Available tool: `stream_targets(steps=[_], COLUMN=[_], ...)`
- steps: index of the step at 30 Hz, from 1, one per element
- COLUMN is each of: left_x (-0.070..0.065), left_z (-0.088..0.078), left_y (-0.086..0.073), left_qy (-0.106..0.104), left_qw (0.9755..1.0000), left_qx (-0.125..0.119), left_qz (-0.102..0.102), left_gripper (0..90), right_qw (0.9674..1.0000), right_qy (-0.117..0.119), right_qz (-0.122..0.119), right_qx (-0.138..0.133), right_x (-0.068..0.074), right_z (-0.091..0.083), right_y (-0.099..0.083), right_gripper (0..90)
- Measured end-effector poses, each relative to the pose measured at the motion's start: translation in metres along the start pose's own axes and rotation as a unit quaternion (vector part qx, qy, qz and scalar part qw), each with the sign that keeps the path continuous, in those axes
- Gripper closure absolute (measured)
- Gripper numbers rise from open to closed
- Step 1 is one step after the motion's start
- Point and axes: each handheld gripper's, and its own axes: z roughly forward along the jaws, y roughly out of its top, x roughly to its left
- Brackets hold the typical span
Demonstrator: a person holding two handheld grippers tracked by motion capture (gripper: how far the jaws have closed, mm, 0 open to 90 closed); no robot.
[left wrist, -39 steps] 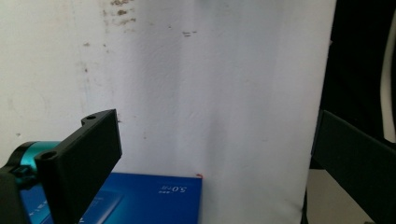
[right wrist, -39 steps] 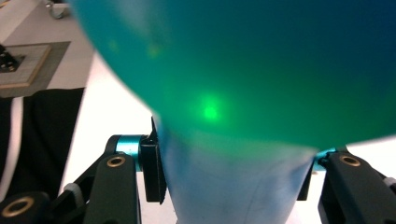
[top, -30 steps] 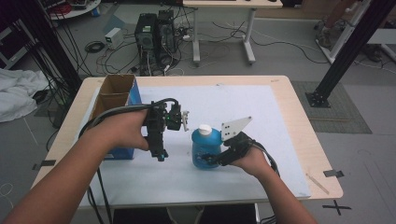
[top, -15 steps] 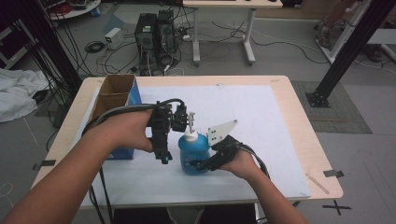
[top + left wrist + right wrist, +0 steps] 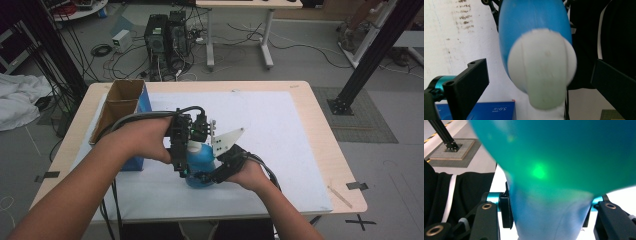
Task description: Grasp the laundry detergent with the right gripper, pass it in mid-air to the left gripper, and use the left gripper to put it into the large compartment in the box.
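Right gripper [image 5: 200,176] clamped on blue bottle [image 5: 201,160], low on body. Left gripper [image 5: 181,167] jaws spread, either side of white pump cap [image 5: 541,75], not pressing. Bottle upright on tabletop [image 5: 280,125], near front edge. Grasp done; cap work left. Cardboard box [image 5: 122,102] close at left; open room right, behind.

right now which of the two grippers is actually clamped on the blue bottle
The right gripper: its fingers squeeze the blue bottle on both sides. The left gripper stands open around the white pump cap, touching nothing.
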Motion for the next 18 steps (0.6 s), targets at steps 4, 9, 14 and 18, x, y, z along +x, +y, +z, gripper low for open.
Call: stream_targets(steps=[4, 9, 14, 18], left_x=[0.000, 0.000, -0.001, -0.001], left_z=[0.003, 0.005, 0.008, 0.009], left_y=[0.003, 0.005, 0.007, 0.008], left_qy=[0.001, 0.002, 0.004, 0.006], left_qw=[1.0000, 1.0000, 1.0000, 0.9999], left_qx=[0.003, 0.006, 0.008, 0.013], left_qz=[0.001, 0.000, -0.002, -0.005], left_gripper=[1.7, 1.7, 1.7, 1.7], right_qw=[1.0000, 1.0000, 0.9999, 0.9999], right_qy=[-0.003, -0.004, 0.002, 0.002], right_qz=[-0.004, -0.006, -0.009, -0.009], right_qx=[-0.003, -0.005, -0.009, -0.007], right_x=[0.001, 0.002, 0.003, 0.003], right_z=[0.001, 0.002, 0.004, 0.006], right_y=[0.002, 0.006, 0.012, 0.013], right_gripper=[45.3, 45.4, 45.4, 45.4])
